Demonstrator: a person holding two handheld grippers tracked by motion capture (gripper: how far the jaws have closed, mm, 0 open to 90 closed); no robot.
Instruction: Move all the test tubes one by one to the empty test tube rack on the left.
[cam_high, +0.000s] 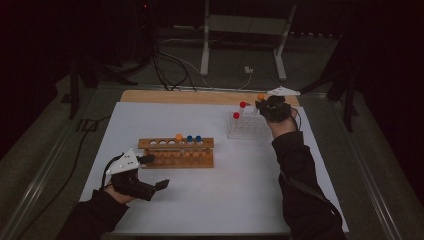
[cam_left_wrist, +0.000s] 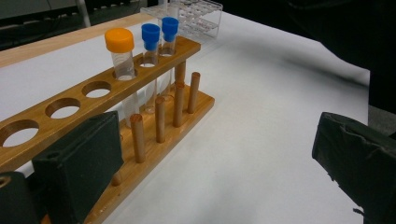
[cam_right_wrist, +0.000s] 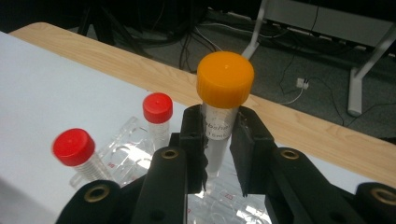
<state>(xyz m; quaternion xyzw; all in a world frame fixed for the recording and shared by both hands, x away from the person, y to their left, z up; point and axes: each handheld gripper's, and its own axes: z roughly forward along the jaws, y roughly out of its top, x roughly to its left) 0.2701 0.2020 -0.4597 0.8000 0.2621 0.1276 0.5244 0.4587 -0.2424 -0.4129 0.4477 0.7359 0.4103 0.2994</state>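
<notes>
While the left claw (cam_high: 150, 172) is resting low on the white worktop (cam_high: 220, 200) with its jaws standing wide apart and nothing between them, it is sitting just beside the near end of the wooden rack (cam_high: 176, 152), which is carrying one orange-capped tube and two blue-capped tubes (cam_left_wrist: 159, 51) upright in its holes. Farther right, the clear plastic rack (cam_high: 247, 127) is holding two red-capped tubes (cam_right_wrist: 158, 119), and the right claw (cam_high: 261, 103) is clamping an orange-capped tube (cam_right_wrist: 223, 107) just under the cap, holding it upright above that clear rack. The tube is looking light, rigid and smooth-walled, so it is likely to slip if squeezed loosely; the stretch just below the cap is seeming the safest place to pinch. Its lower end is sitting hidden behind the jaws, the printing on its wall is too small to read, and the dim high view is blurring the clear rack's cells.
</notes>
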